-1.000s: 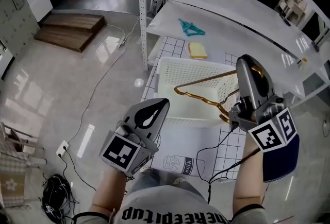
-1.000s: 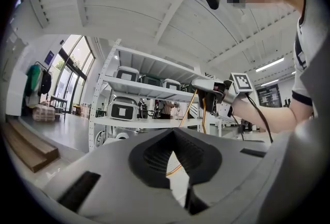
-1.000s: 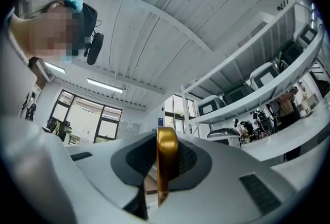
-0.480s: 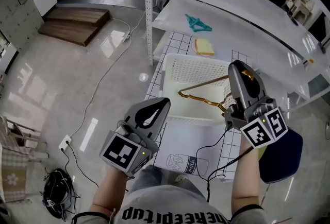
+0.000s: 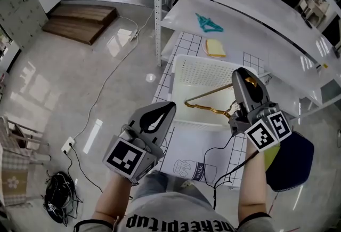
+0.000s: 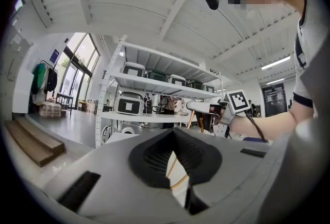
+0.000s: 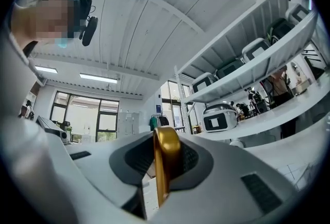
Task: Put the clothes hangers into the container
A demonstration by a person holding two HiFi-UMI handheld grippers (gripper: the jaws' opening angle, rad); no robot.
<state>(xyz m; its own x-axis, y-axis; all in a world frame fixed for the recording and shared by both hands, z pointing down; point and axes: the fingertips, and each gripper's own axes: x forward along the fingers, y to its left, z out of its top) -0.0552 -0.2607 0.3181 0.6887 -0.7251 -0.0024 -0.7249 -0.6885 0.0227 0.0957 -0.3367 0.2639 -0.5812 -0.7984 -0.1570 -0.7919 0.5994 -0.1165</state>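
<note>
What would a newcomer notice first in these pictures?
The gold hanger reaches out over the white basket at the middle of the head view, its hook between the jaws of the right gripper, which have just been opening. Beyond the basket, a teal hanger lies on the white shelf.

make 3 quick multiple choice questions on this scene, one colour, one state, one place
1. The basket is:
A white
B blue
C black

2. Between the right gripper's jaws stands:
A nothing
B a gold hanger
C a cup

3. The teal hanger lies:
A in the basket
B on a shelf
C in the right gripper

Key:
1 A, its perforated walls are white.
2 B, the right gripper view shows the gold hook between the jaws, which have just been opening.
3 B, it lies flat on the white shelf beyond the basket.
</note>
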